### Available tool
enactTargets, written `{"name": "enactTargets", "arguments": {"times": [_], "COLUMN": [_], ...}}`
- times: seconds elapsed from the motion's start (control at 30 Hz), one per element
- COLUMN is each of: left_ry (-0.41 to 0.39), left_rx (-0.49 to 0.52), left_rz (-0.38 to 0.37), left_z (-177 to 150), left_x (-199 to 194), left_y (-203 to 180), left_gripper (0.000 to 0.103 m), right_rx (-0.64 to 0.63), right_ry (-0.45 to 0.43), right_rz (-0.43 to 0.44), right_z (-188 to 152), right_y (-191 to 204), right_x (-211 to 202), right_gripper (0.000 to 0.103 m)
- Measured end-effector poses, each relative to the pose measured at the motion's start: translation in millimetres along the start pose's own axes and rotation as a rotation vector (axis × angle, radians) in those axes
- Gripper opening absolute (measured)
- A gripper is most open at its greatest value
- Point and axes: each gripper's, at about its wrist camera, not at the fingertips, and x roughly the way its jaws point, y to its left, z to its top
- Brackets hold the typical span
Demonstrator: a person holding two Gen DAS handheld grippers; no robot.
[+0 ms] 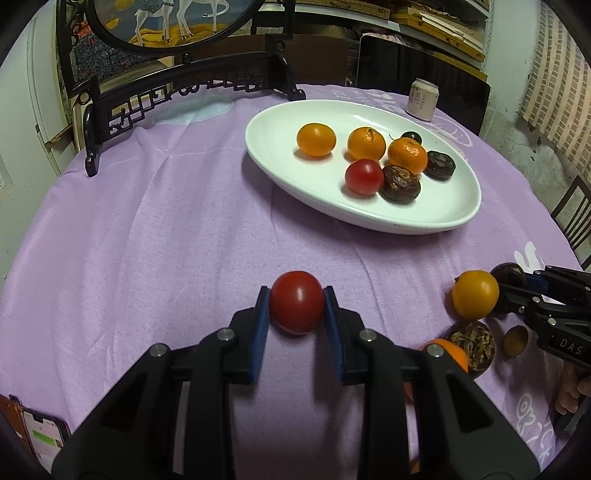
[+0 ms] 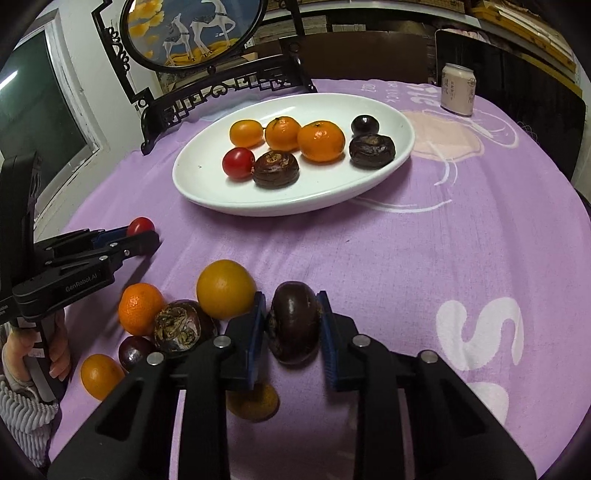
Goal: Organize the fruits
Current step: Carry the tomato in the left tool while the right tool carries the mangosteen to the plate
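Note:
My left gripper (image 1: 296, 302) is shut on a red tomato (image 1: 296, 301) just above the purple cloth; it also shows at far left in the right wrist view (image 2: 142, 236). My right gripper (image 2: 291, 321) is shut on a dark brown water chestnut (image 2: 293, 323), its blue pads pressing both sides. The white oval plate (image 1: 443, 218) beyond holds several oranges, a red tomato (image 1: 364, 176) and dark chestnuts. Loose fruit lies beside the right gripper: a yellow-orange fruit (image 2: 225, 289), a mandarin (image 2: 140, 308), a peeling chestnut (image 2: 179, 328) and others.
A pale drink can (image 2: 458, 94) stands behind the plate. A black carved stand with a round painted panel (image 2: 192, 33) rises at the table's back left. A phone (image 1: 40, 439) lies at the near left edge. A hand (image 2: 55, 347) grips the left tool's handle.

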Motion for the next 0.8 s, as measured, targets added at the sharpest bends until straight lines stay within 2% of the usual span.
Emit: {"name": "enactTargets", "arguments": {"times": [0.1, 0.23, 0.33, 0.5, 0.63, 0.67, 0.7, 0.8], "left_ry": [-0.018, -0.082, -0.107, -0.105, -0.071, -0.069, -0.067, -0.068], "left_rx": [-0.004, -0.013, 0.012, 0.009, -0.025, -0.031, -0.035, -0.032], "left_rz": [-0.006, -0.033, -0.031, -0.048, -0.056, -0.058, -0.067, -0.088], "left_z": [0.8, 13.6, 36.4, 73.8, 83.6, 84.1, 83.7, 80.2], "left_x": [-7.3, -28.0, -31.3, -7.3, 18.5, 22.9, 25.9, 24.7], "left_y": [-0.9, -5.3, -15.1, -30.3, -30.5, -29.0, -27.6, -25.1], "left_gripper": [0.029, 0.029, 0.029, 0.029, 0.029, 0.035, 0.048, 0.056], "right_rx": [0.024, 0.091, 0.111, 0.099, 0.080, 0.085, 0.095, 0.102], "right_ry": [-0.015, -0.107, -0.176, -0.171, -0.127, -0.116, -0.108, -0.144], "right_rz": [0.004, 0.032, 0.029, 0.014, 0.010, 0.020, 0.023, 0.025], "right_z": [2.7, 12.7, 31.7, 75.1, 88.3, 88.9, 89.1, 85.9], "right_y": [-5.7, -20.3, -23.8, -18.2, -13.4, -14.4, -16.9, -22.7], "right_x": [-4.7, -29.5, -45.3, -30.1, 3.9, 10.2, 15.9, 9.7], "right_gripper": [0.028, 0.028, 0.028, 0.028, 0.028, 0.029, 0.029, 0.029]}}
